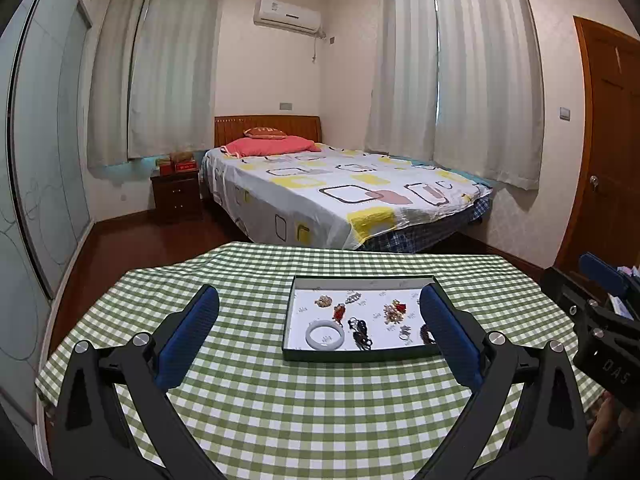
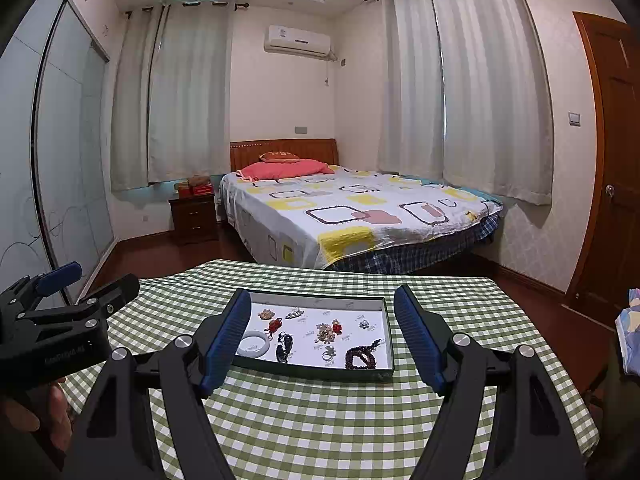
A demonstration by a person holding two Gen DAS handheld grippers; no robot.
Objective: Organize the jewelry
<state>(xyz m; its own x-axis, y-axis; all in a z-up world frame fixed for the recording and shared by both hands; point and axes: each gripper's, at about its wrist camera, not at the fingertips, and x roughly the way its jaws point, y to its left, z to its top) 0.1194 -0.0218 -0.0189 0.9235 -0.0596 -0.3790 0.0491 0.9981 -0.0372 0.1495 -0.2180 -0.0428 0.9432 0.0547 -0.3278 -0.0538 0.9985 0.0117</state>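
Jewelry tray (image 1: pixel 362 354) flat on checked table (image 1: pixel 280 400), pieces loose inside, white bangle (image 1: pixel 325 334) front-left. Left gripper (image 1: pixel 320 312) spread wide, empty, above table, tray ahead between fingers. Right gripper (image 2: pixel 320 314) partly open, empty, framing same tray, not touching.

A green-and-white checked cloth (image 1: pixel 320 408) covers the bench. The dark green tray (image 1: pixel 362 357) has a white floor, and a pale white bangle (image 1: pixel 325 334) lies in it. The bedsheet (image 1: pixel 340 196) is white with yellow squares.
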